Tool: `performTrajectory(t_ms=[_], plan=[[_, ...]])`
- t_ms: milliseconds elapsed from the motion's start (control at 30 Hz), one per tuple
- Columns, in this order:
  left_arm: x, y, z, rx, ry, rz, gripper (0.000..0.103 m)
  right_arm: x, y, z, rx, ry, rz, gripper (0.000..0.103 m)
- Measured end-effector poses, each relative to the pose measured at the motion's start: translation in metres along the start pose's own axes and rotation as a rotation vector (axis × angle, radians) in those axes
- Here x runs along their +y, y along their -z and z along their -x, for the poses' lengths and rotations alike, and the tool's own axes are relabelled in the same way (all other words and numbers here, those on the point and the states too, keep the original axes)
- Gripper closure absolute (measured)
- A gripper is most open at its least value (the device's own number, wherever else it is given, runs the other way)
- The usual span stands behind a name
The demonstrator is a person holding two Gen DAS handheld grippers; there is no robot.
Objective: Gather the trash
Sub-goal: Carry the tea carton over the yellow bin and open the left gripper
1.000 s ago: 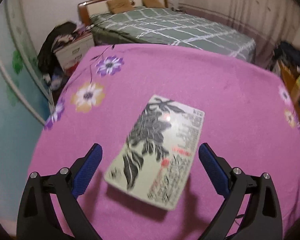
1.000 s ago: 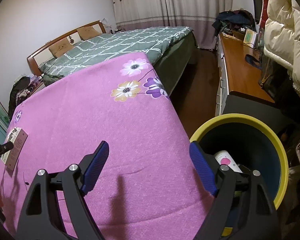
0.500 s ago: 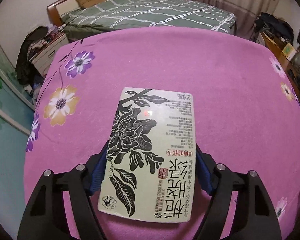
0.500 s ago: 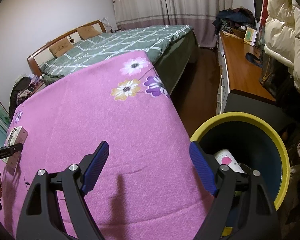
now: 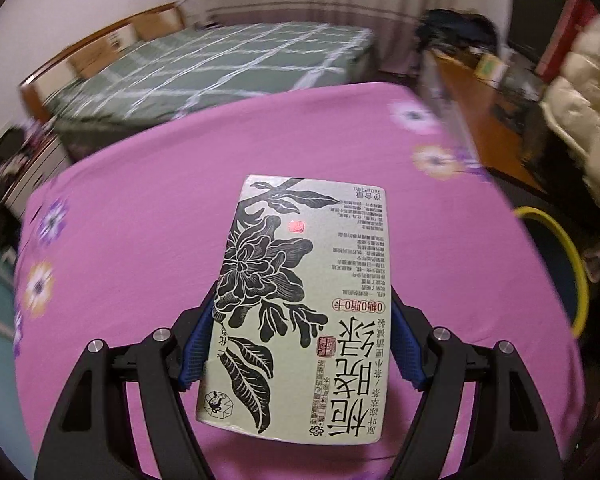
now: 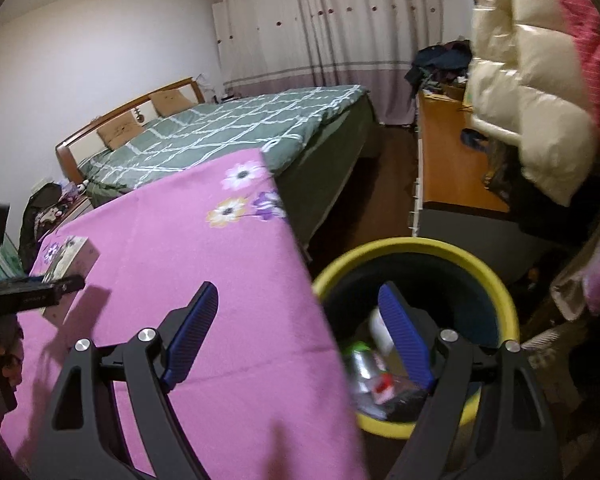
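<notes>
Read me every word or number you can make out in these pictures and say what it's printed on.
"0糖0脂0卡": red oval on the box, upside down in the left wrist view.
"栀晓绿": large black characters on the same box, as best I can read them.
Small columns of print on the box: too small to read.
Right wrist view: the box and the trash inside the bin are too blurred to read.
</notes>
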State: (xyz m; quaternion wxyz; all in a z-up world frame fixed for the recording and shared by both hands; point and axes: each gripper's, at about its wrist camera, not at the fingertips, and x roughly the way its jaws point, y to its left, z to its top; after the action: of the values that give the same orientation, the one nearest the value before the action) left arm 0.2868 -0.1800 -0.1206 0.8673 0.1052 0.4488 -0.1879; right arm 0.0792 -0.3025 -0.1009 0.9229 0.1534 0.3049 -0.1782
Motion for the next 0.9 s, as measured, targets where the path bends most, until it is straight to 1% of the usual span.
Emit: performTrajectory(t_ms=[100, 267, 333, 400, 500, 600, 700, 800, 833, 900], plan=[[-0.053, -0.014, 0.002, -0.018, 0.061, -0.078, 0.029, -0.024, 0.005, 0.019, -0.012, 0.042, -0.020, 0.025], [-0.135, -0.034, 0.003, -0.029, 0.150, -0.178, 0.029, -0.062, 0.013, 0.044, -0.039, 0.098, -0.079, 0.025], [-0.175, -0.040, 0.002, -0.026, 0.189, -0.231, 0.029, -0.081, 0.018, 0.057, -0.051, 0.122, -0.103, 0.025], [-0.207, -0.041, 0.001, -0.021, 0.214, -0.271, 0.029, -0.095, 0.021, 0.065, -0.058, 0.136, -0.119, 0.025], [-0.261, -0.043, -0.005, 0.005, 0.267, -0.335, 0.029, -0.115, 0.026, 0.077, -0.067, 0.161, -0.146, 0.025], [-0.296, -0.040, -0.016, 0.033, 0.289, -0.374, 0.029, -0.131, 0.031, 0.085, -0.072, 0.174, -0.176, 0.025], [-0.324, -0.036, -0.026, 0.052, 0.293, -0.401, 0.029, -0.140, 0.034, 0.091, -0.078, 0.181, -0.193, 0.025], [-0.334, -0.033, -0.038, 0.066, 0.301, -0.406, 0.027, -0.141, 0.035, 0.093, -0.082, 0.181, -0.198, 0.025], [-0.333, -0.032, -0.039, 0.066, 0.306, -0.404, 0.019, -0.141, 0.035, 0.093, -0.083, 0.180, -0.197, 0.024], [-0.330, -0.033, -0.037, 0.040, 0.306, -0.386, 0.011, -0.138, 0.035, 0.095, -0.087, 0.179, -0.193, 0.024]])
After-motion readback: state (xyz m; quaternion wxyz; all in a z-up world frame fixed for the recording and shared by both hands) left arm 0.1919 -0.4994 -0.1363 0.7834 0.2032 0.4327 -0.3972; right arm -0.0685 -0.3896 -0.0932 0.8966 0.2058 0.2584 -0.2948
